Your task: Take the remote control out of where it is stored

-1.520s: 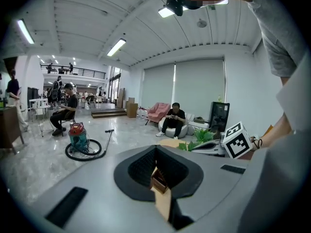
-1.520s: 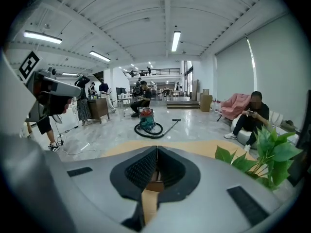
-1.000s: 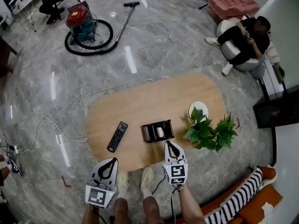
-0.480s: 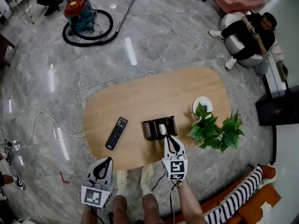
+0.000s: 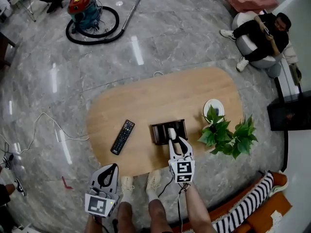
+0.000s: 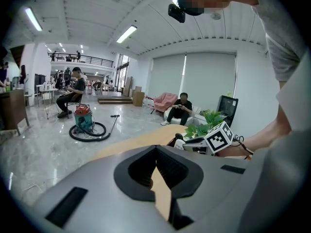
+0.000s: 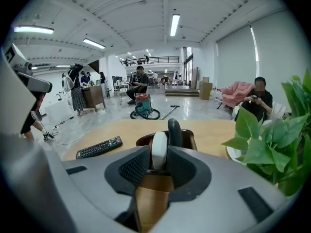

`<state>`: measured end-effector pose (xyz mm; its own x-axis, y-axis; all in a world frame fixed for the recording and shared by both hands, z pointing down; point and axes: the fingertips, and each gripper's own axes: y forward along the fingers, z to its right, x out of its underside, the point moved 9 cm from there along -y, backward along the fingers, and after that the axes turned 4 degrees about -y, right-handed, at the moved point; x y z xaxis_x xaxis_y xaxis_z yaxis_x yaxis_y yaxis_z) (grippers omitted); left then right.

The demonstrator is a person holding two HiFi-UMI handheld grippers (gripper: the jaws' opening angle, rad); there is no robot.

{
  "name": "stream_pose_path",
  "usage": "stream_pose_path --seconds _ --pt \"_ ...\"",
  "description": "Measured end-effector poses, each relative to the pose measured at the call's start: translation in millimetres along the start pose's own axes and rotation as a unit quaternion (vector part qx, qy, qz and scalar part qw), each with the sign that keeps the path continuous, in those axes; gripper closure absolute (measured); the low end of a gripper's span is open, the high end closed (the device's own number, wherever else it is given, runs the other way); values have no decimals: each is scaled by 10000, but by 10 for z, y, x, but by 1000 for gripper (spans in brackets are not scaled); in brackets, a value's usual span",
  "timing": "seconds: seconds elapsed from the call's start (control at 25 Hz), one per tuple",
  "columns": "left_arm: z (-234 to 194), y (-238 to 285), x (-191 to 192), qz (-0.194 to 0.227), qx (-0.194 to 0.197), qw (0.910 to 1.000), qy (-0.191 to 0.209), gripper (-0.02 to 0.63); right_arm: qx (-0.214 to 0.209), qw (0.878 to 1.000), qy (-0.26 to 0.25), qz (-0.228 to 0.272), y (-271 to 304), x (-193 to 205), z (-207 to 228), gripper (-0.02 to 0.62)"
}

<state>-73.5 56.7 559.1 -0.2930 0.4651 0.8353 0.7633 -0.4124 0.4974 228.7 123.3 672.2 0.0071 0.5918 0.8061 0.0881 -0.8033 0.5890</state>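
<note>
Right gripper [image 7: 158,161]: jaws just opened and are spread either side of the white remote [image 7: 159,144], pads not biting. The remote stands upright in the brown holder [image 7: 192,139] on the desk [image 5: 146,101], with a dark item [image 7: 175,130] just behind it. Left gripper [image 5: 108,174] is pressed together and empty, off the desk edge. Risk: a shallow pinch slips off the rounded top, or the lift drags the unbraced holder.
</note>
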Motion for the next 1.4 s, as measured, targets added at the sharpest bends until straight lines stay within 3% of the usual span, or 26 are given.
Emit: stream_pose_path --seconds 0.24,0.64,0.84,1.08,1.4 --pt "-72 -21 80 4 -16 10000 -79 600 181 9997 -155 -68 76 26 -8 496" --pt "-59 -54 27 42 58 10000 -53 601 122 9995 -280 -56 32 -43 -34 502" --pt "-49 -164 -105 268 116 9996 5 601 147 9992 -373 19 -101 -189 -63 502" --pt "-54 -342 -314 250 -55 9997 68 600 249 9983 -496 191 -319 -449 -93 503" --pt "13 -634 -584 418 -113 9989 174 600 121 9974 -573 417 -644 -777 -225 503"
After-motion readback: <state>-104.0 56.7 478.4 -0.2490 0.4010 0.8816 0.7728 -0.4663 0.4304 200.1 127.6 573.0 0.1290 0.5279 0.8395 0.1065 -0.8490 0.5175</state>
